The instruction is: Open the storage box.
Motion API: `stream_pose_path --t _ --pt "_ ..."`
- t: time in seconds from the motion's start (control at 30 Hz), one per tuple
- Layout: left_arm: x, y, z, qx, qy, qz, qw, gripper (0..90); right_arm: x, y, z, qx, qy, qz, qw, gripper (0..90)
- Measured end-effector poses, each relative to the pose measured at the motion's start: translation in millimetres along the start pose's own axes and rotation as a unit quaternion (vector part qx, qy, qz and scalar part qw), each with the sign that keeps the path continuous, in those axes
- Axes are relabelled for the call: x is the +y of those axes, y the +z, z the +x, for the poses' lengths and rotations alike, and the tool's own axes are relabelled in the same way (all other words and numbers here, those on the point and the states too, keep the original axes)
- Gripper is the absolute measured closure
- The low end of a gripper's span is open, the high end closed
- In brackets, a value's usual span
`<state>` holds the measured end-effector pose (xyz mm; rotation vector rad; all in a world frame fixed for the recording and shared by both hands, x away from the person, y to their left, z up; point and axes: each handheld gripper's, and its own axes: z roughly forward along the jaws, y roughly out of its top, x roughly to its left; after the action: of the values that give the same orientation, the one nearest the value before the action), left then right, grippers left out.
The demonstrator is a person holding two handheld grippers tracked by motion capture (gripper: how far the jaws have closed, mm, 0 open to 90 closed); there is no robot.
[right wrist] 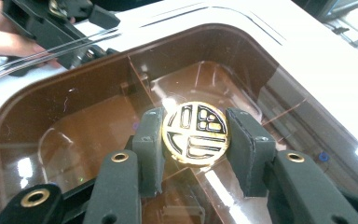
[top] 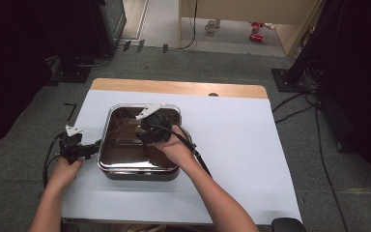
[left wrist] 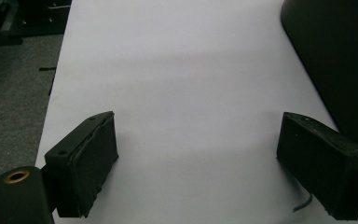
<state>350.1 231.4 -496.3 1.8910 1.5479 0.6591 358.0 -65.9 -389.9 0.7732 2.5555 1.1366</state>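
right gripper (right wrist: 196, 140) is clamping the gold knob (right wrist: 196, 133) on the brown see-through lid (right wrist: 98, 116) of the box (top: 107, 166) mid-table. lid's looking slick, rigid, lightish, so the knob's the spot. left gripper (left wrist: 196, 163) is sitting open beside it.

left gripper (top: 72, 145) and right gripper (top: 152, 128): black bodies, white three-cornered top plates, trailing black cables; rectangular black padded jaws, brass-ringed screw holes. forearms bare, no sleeves.
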Motion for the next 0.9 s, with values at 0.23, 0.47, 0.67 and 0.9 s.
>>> stream_pose_path --t 0.23,0.47,0.67,0.9 --pt "0.0 0.1 -0.1 0.0 -0.001 -0.001 1.0 12.1 5.0 -19.7 -3.2 0.004 -0.003 -0.013 0.9999 58.8" --pt "0.0 0.1 -0.1 0.0 0.0 0.0 1.0 12.1 -5.0 -43.7 -20.7 0.009 0.016 -0.017 0.9997 58.8" --pt "0.0 0.0 0.0 0.0 0.0 0.0 1.0 12.1 -20.1 -64.9 -36.9 -0.007 0.028 -0.017 0.9994 58.8" --pt "0.0 0.2 0.0 0.0 0.0 -0.001 1.0 12.1 -42.5 -88.3 -62.3 -0.035 0.052 -0.013 0.998 58.8"
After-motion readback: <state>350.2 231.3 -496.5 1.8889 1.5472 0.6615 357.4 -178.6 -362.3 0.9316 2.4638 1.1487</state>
